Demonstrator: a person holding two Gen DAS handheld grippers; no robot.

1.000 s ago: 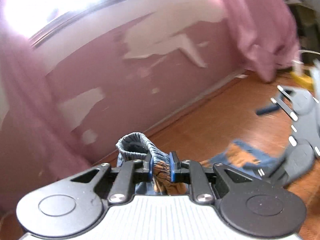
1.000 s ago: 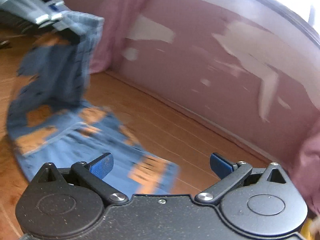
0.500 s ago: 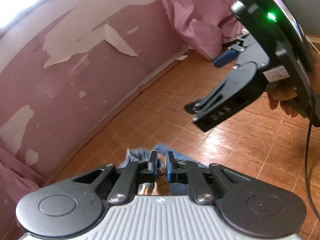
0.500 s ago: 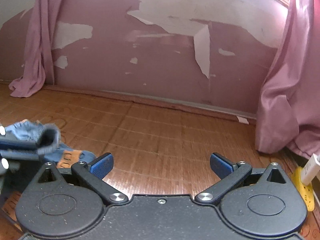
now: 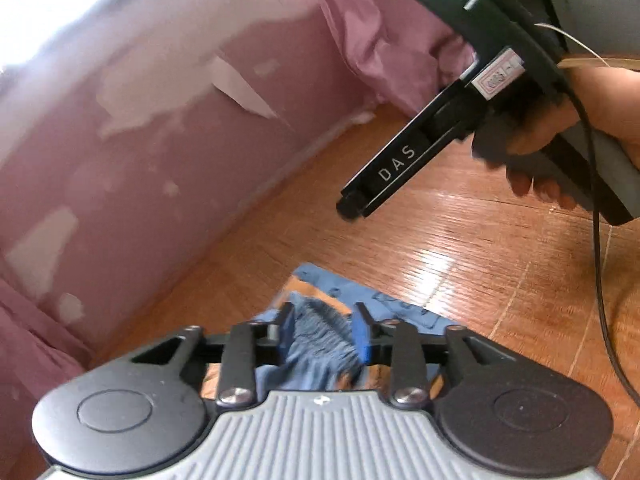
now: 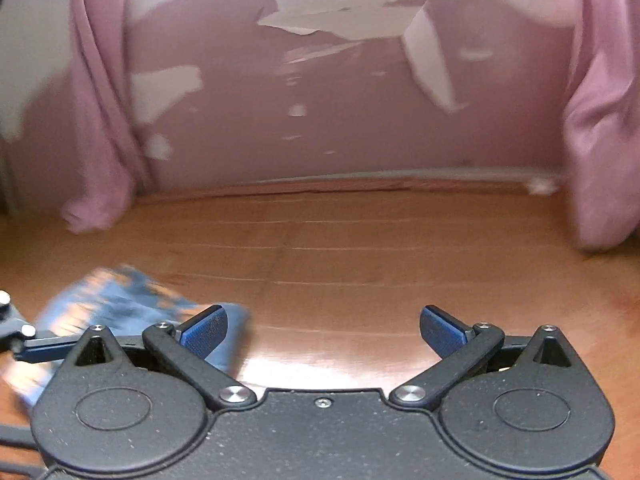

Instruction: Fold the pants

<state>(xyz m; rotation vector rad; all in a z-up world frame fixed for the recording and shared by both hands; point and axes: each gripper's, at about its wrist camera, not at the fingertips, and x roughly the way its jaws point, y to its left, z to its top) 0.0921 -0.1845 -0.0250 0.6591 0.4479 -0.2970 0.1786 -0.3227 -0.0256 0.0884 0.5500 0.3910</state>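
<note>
While its two blue-padded jaws stand partly apart, the left gripper (image 5: pixel 323 330) has the gathered waistband of the pants (image 5: pixel 316 344) lying loose between them, the pads flanking the ribbed blue elastic rather than pinching it flat. From the left wrist view the garment, blue with orange patches, spreads out on the wooden floor (image 5: pixel 460 264) just ahead of the fingers, one flat corner reaching toward the wall.

Above and to the right in that view, a person's hand (image 5: pixel 560 128) grips the handle of the right gripper (image 5: pixel 352 204), a black tool lettered "DAS" with a green light glowing on its housing and a dark cable (image 5: pixel 600 264) trailing down across the boards. It hangs in the air, well clear of the cloth; its fingers cannot be made out from this side.

The right wrist view settles the matter: the right gripper (image 6: pixel 322 326) has its jaws spread wide, with nothing but bare, glossy floor (image 6: pixel 340 264) between the blue pads (image 6: pixel 206 328). The pants (image 6: pixel 120 300) show blurred at the lower left of that view, just beside the left-hand finger, with part of the left gripper's linkage beside them.

Behind it all runs a pink wall (image 6: pixel 320 120) with large patches of peeled paint, meeting the floor along a pale skirting, and pink curtains (image 6: pixel 600 120) hang to the boards at either side.
</note>
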